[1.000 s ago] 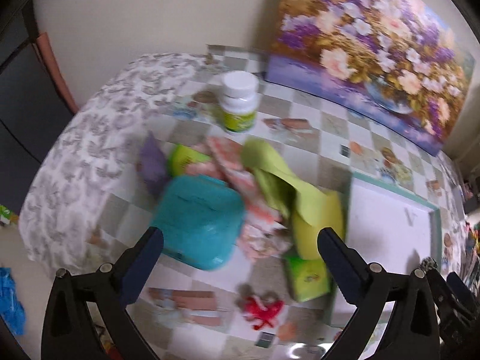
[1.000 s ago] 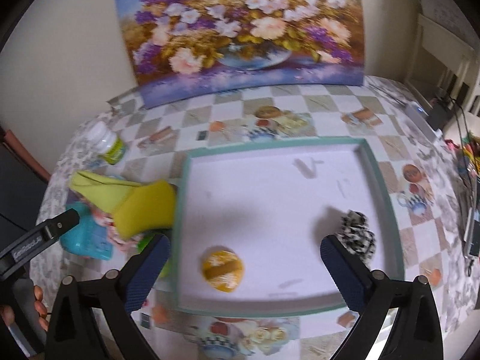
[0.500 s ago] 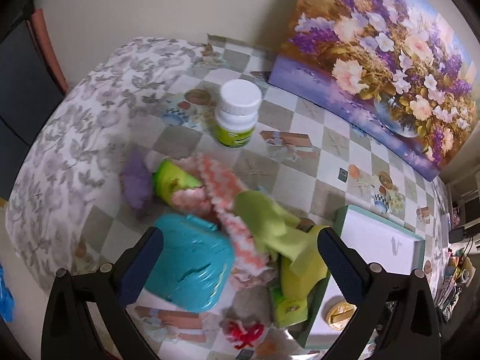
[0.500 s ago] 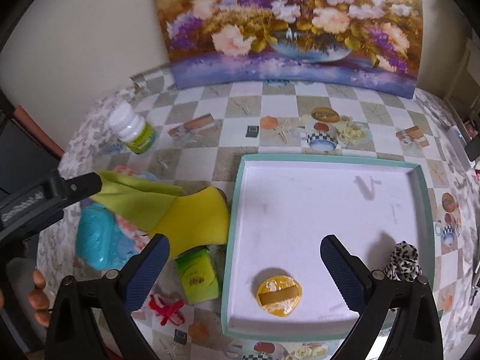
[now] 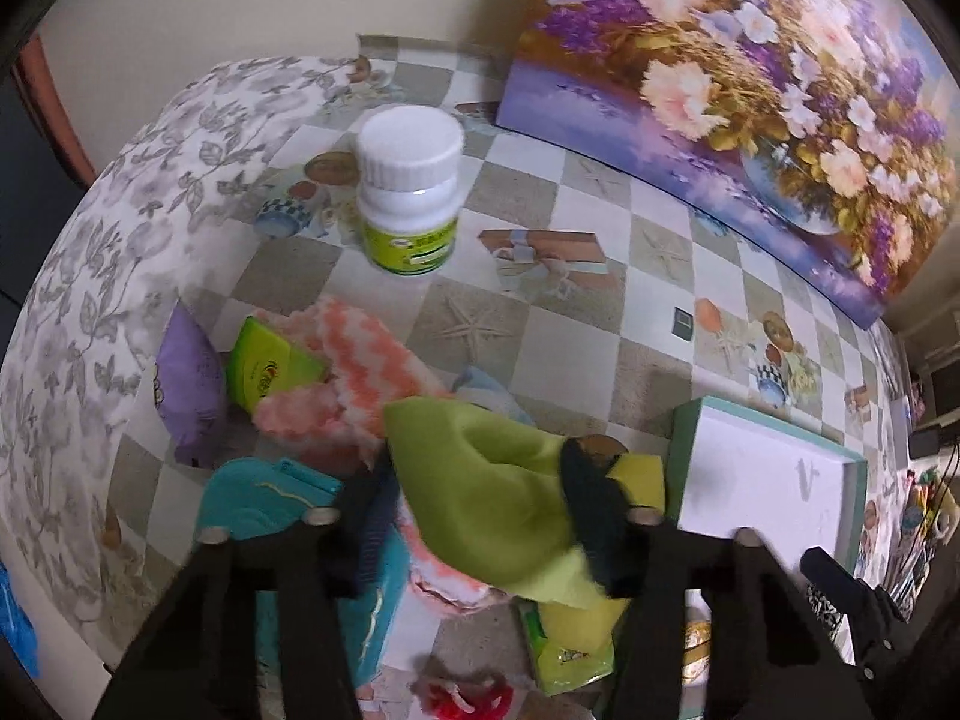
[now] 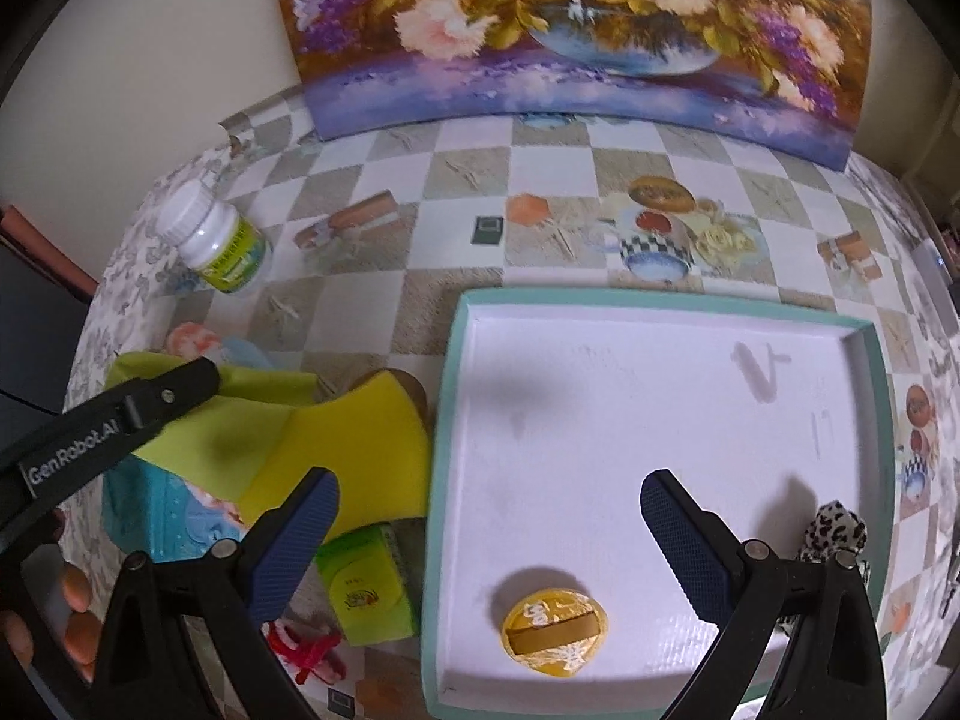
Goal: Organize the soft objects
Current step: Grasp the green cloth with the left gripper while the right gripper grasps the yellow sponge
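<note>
My left gripper has its fingers closed in on a green and yellow cloth that lies on a pile with an orange and white fluffy cloth and a teal pouch. The right wrist view shows the same cloth with the left gripper's finger on it. My right gripper is open and empty above the white tray. In the tray lie a yellow round item and a leopard-print scrunchie.
A white pill bottle stands behind the pile. A purple packet, green tissue packs and a red string ornament lie around it. A flower painting leans on the wall. The table edge drops off left.
My left gripper moved forward and down onto the pile and its fingers closed on the green and yellow cloth. My right gripper shifted slightly over the tray and stayed open.
</note>
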